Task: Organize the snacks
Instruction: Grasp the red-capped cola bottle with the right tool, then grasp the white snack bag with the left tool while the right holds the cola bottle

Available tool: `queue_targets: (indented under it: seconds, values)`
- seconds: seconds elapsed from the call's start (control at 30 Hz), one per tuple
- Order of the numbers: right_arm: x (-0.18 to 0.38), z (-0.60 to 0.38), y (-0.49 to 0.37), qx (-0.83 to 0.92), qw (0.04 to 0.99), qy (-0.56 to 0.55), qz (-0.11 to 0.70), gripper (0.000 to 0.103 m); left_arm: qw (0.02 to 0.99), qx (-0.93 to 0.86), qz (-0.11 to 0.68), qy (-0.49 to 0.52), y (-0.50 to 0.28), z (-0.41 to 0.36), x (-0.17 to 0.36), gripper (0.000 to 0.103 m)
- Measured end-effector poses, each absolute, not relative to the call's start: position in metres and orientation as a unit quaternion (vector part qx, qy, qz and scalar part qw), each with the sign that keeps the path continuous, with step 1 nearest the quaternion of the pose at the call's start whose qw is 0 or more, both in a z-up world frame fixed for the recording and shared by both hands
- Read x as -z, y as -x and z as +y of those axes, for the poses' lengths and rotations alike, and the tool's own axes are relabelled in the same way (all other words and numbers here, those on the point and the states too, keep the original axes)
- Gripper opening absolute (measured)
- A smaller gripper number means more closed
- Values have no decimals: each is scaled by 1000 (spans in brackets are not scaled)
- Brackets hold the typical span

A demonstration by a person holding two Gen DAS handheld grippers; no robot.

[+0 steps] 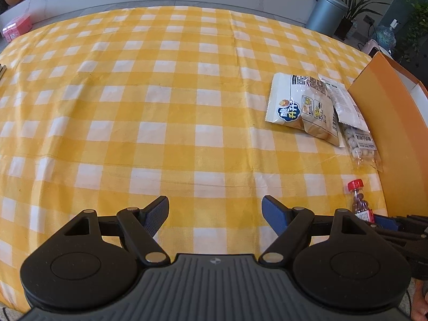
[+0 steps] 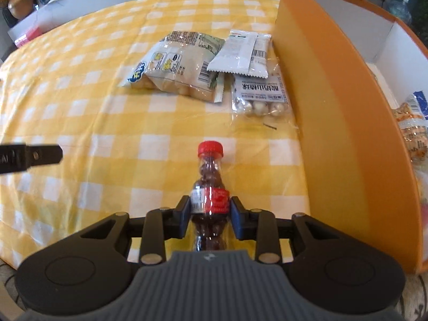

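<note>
Right tongs (image 2: 210, 218) clamped on small candy bottle (image 2: 210, 187) at its label, lying on bench (image 2: 107, 107) near-left of orange box (image 2: 334, 123), likely bound there. Left tongs (image 1: 215, 215) apart, idle

1. The puffed snack bag (image 1: 299, 104) on the checked cloth bears a blue logo with the characters 脆升升.
2. The clear pack of white balls (image 2: 260, 99), beside the orange box, carries a label reading 酸奶山楂球, upside down from the right wrist view.
3. Barcodes show on the white sachet (image 2: 240, 56); their digits are too small to read.
</note>
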State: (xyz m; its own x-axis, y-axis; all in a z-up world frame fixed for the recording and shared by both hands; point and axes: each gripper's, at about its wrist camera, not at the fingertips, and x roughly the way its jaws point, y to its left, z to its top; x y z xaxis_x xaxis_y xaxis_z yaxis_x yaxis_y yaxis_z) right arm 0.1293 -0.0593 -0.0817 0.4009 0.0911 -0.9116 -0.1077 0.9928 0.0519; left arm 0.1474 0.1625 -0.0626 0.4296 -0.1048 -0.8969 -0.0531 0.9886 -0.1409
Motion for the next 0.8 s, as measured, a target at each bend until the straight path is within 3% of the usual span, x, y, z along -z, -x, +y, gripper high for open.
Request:
queue_targets:
  seconds: [0.2,0.6,0.8]
  values:
    - [86,-51,-120,-74,858,56,506,30,851,-2,520,74,-144,157,60,92]
    - [94,-69,-105,-110,890,36,442,30,895,-58,433,88,-145,143,42,92]
    - [95,-81,-106,-129,889,3,439,30,907,21,409,-101,-156,99,28,93]
